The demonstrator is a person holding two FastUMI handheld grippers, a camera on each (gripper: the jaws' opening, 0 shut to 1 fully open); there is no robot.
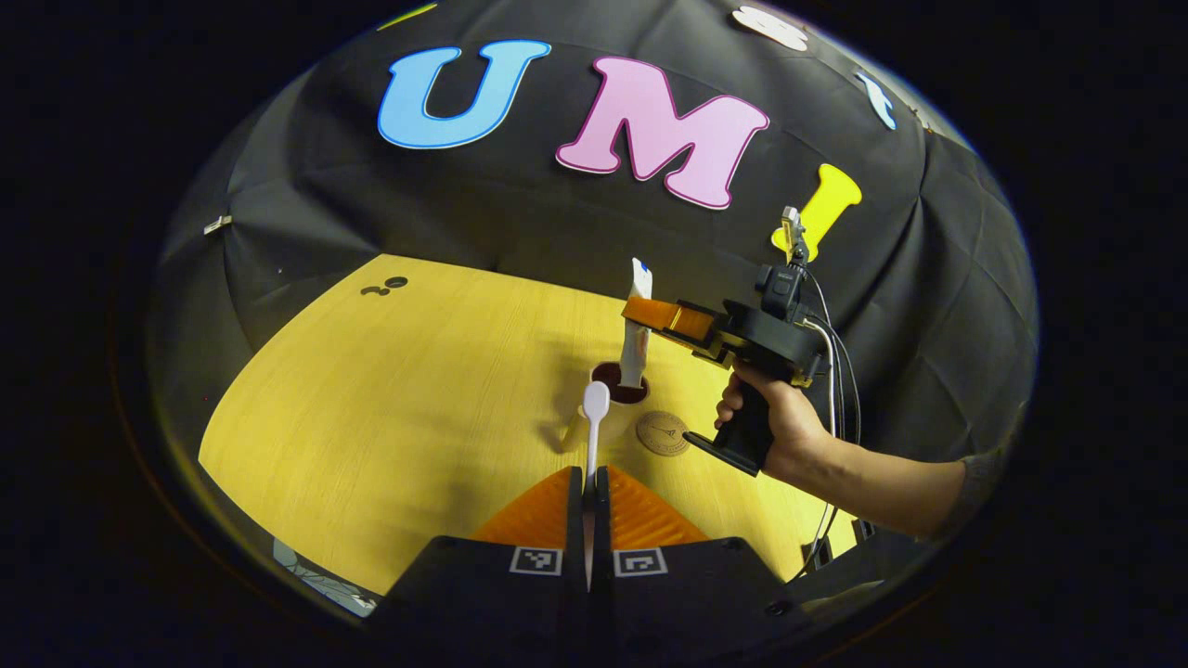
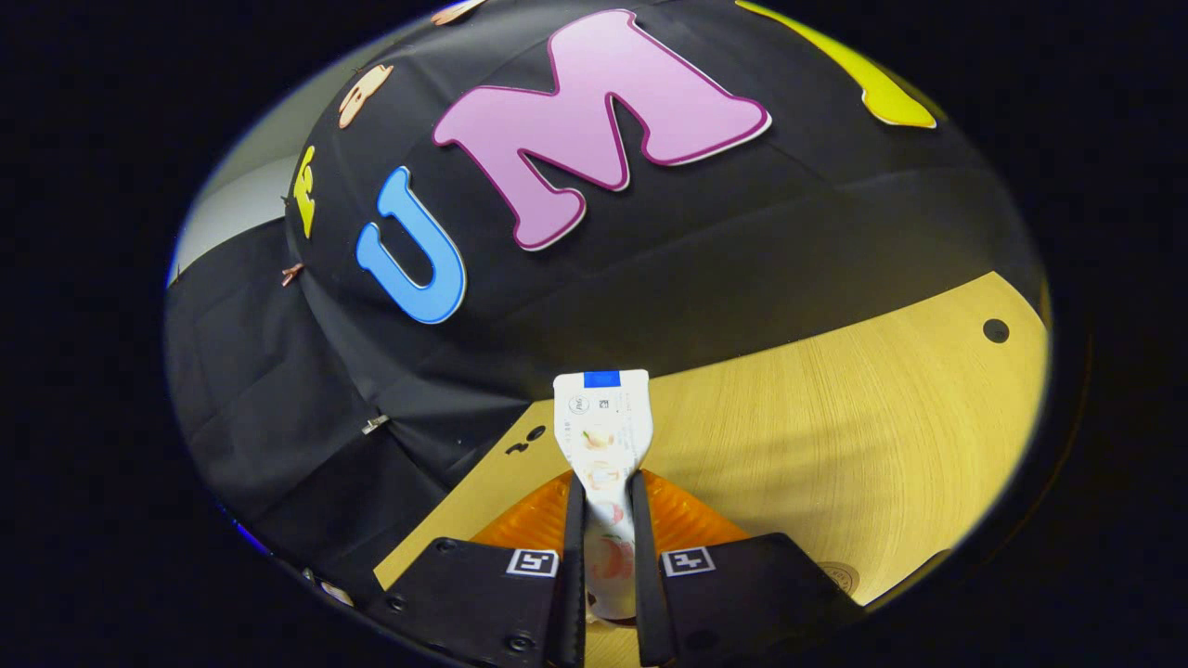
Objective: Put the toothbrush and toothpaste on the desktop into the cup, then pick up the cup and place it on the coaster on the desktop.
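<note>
In the left gripper view, the cup stands on the yellow wooden desktop, its dark inside showing at the rim. The toothpaste stands upright in it, lower end inside the mouth and flat crimped end pointing up. The right gripper, held by a hand at the right, is clamped across the tube above the rim, one orange finger on each side. The round coaster lies flat just right of the cup (close beside it, whether touching cannot be told).

The left gripper has its fingers pressed together on the toothbrush, whose white head sticks forward toward the cup's near side.

In the right gripper view, both fingers of the right gripper squeeze the toothpaste, with the desktop beyond it.
</note>
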